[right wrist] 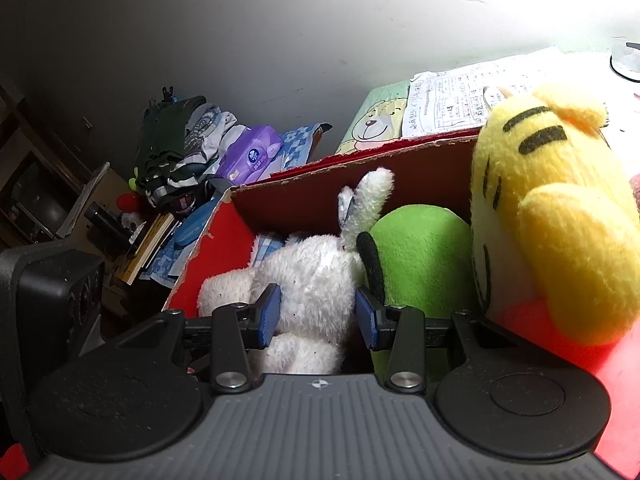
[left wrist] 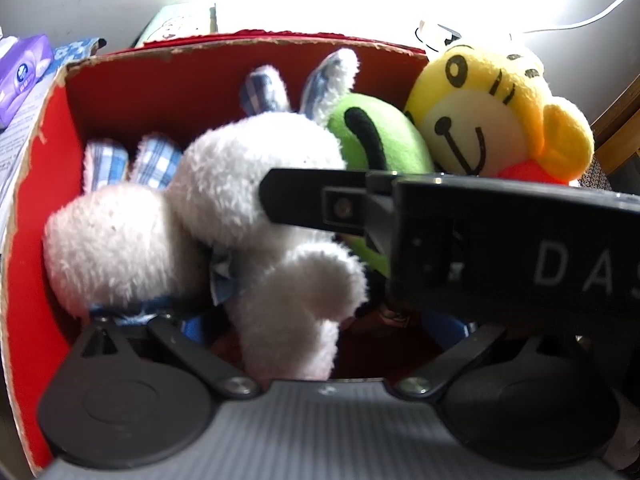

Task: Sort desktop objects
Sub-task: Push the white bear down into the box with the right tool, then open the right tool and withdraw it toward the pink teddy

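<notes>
So the fluffy white plush rabbit with blue checked ears (right wrist: 316, 280) is lying down inside the red cardboard box (left wrist: 36, 168), squeezed in beside a green plush toy with a black stripe (right wrist: 420, 256), and a yellow striped tiger plush (right wrist: 552, 216) is leaning over the box's right-hand rim. The right gripper (right wrist: 316, 316) is sitting with its blue pads either side of the rabbit's body, and the fur looks like it's touching both, so I'm reading that as clamped on the bunny, though the pile hides how hard it's squeezing. The left gripper (left wrist: 260, 320) is hanging over the same box with its jaws spread wide and nothing pinched; the rabbit's leg is just poking up between them. Handling-wise I'm guessing this thing is super light, squishy and not fragile at all, so it's going to compress a lot and could slide out through the fuzz. Grabbing the thick torso seems the safest bet, since the ears and limbs are floppy and would just dangle or pull through. A purple tissue pack (right wrist: 250, 156) is sitting on the cluttered shelf behind.
</notes>
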Available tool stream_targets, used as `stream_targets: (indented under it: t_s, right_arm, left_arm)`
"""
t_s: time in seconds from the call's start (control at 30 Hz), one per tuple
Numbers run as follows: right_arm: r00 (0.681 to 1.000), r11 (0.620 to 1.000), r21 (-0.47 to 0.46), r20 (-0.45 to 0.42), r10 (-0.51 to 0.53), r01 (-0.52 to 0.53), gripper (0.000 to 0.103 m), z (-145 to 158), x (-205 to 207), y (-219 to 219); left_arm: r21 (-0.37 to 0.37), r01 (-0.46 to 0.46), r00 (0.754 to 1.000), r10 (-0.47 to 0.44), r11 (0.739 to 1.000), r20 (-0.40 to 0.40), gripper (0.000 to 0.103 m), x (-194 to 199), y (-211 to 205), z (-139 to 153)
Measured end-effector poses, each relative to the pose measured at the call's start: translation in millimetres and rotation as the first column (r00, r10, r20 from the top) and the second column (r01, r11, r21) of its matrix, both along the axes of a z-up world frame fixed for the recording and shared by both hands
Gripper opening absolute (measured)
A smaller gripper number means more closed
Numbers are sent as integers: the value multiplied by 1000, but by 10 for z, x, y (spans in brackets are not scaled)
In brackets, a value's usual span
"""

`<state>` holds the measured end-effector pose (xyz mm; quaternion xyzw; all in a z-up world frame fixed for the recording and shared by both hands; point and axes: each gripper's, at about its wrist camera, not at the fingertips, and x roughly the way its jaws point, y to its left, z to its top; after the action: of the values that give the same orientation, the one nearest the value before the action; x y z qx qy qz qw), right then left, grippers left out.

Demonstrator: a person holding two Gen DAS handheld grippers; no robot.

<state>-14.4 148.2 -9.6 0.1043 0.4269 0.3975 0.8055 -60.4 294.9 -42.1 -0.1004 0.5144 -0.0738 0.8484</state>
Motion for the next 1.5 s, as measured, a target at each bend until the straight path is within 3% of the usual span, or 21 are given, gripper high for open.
stream_targets:
  t_s: [0.37, 0.57, 0.7, 0.8, 0.93, 1.23, 1.37, 1.5]
  right_arm:
    - [996, 997, 49, -61, -59, 62, 43, 107, -56, -170]
    - [993, 989, 104, -52, -104, 109, 45, 223, -185, -319]
    - [991, 983, 124, -23, -133, 135, 46, 308, -304, -409]
    - [988, 978, 144, -6, -153, 152, 50, 362, -375, -507]
    - [982, 959, 219, 13, -187, 180, 51, 445, -438, -772]
    - [953, 920, 261, 1, -302, 292, 51, 463, -245, -1630]
    - [936, 909, 229, -32, -351, 349, 51, 316, -71, -2032]
    - [926, 915, 142, -80, -370, 378, 51, -12, 192, -2322]
  left_arm:
    - [15, -33, 999, 32, 999, 26, 95, -97, 36, 114]
    - [27, -17, 988, 13, 999, 153, 97, -378, 60, 462]
    - [9, -6, 986, 4, 1000, 167, 96, -368, 207, 651]
    - [13, 8, 979, -11, 1000, 203, 93, -452, -108, 833]
    - [27, 62, 958, -67, 998, 279, 93, -539, -384, 865]
    - [-42, 159, 946, -140, 986, 292, 79, -322, -1108, 940]
    - [-83, 183, 940, -150, 980, 307, 78, -178, -1451, 954]
    - [-76, 178, 950, -151, 981, 273, 78, -21, -1792, 848]
